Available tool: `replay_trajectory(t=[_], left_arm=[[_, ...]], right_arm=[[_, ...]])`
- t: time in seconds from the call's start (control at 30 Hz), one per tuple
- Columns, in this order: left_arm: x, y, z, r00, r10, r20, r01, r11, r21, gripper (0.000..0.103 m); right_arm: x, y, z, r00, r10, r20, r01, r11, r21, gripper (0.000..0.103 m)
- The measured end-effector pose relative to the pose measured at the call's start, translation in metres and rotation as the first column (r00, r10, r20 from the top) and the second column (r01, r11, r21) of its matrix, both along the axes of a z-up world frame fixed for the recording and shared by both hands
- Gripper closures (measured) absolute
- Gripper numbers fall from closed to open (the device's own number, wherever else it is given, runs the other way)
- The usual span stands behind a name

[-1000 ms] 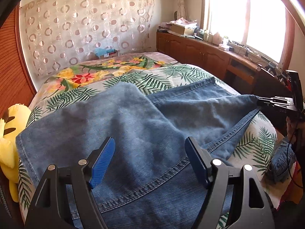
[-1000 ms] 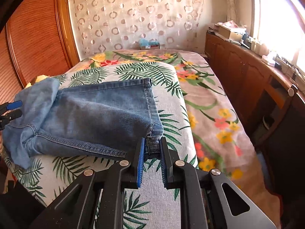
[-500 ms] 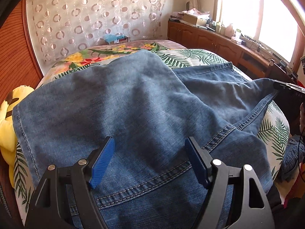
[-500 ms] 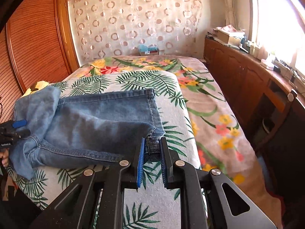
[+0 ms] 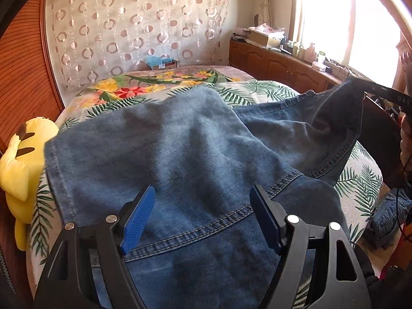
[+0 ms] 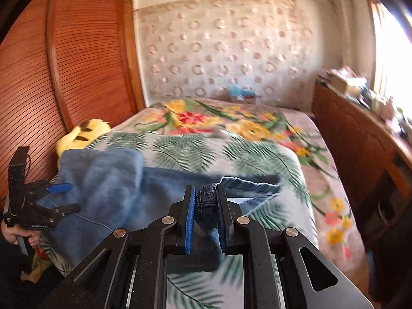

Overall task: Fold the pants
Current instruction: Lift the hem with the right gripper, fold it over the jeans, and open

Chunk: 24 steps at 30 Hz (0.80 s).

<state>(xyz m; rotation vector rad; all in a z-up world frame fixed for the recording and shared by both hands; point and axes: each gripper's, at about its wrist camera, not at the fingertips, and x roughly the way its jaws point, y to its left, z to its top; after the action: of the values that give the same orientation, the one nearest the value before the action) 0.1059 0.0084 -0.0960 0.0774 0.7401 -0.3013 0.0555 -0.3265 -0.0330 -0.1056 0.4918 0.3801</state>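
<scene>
Jaws of the right gripper [image 6: 204, 216] clamped on a bunched hem of the jeans [image 5: 195, 154], blue ribbed pads [image 6: 190, 219] pressing dark denim from both sides. Jaws of the left gripper [image 5: 202, 213] spread wide over the seamed waist end, gripping nothing. Jeans lying across the near end of the bed [image 6: 257, 154], one faded leg folded over the darker layer, far corner lifted at the right. Leaf and flower print on the bedspread. Yellow plush toy [image 5: 20, 159] just beside the denim by the slatted wooden doors [image 6: 64, 64]. Circle-patterned curtain [image 5: 134, 31] behind; cluttered wooden cabinets [image 5: 278, 64] below the window.
</scene>
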Motion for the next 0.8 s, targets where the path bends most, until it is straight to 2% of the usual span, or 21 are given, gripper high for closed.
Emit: replay_trajectory(t=[0.17,0.33,0.47,0.57,0.7,0.8], left_arm=[[-0.013,0.015,0.014,0.999,0.013,0.031,-0.013,1.0,0.001,0.026],[-0.026,0.031,0.029,0.997,0.031,0.066,-0.03,1.0,-0.007,0.026],[-0.031,0.037,0.033,0.996,0.04,0.078,-0.039,0.999,-0.013,0.026],[-0.031,0.039,0.033,0.996,0.042,0.076,-0.041,0.999,-0.007,0.026],[-0.029,0.04,0.03,0.997,0.041,0.067,-0.04,0.999,-0.018,0.026],[-0.026,0.036,0.029,0.998,0.035,0.056,-0.034,0.999,-0.027,0.026]], right_arm=[[-0.009,0.056,0.025,0.99,0.129,0.056,-0.127,0.991,-0.035,0.088],[-0.017,0.103,0.048,0.963,0.253,0.091,-0.25,0.967,-0.038,0.088],[-0.02,0.128,0.048,0.943,0.32,0.085,-0.316,0.947,-0.061,0.088],[-0.015,0.136,0.038,0.941,0.33,0.067,-0.324,0.942,-0.086,0.088],[-0.002,0.132,0.029,0.951,0.306,0.039,-0.302,0.949,-0.088,0.071],[0.017,0.127,0.035,0.963,0.269,0.027,-0.267,0.961,-0.07,0.065]])
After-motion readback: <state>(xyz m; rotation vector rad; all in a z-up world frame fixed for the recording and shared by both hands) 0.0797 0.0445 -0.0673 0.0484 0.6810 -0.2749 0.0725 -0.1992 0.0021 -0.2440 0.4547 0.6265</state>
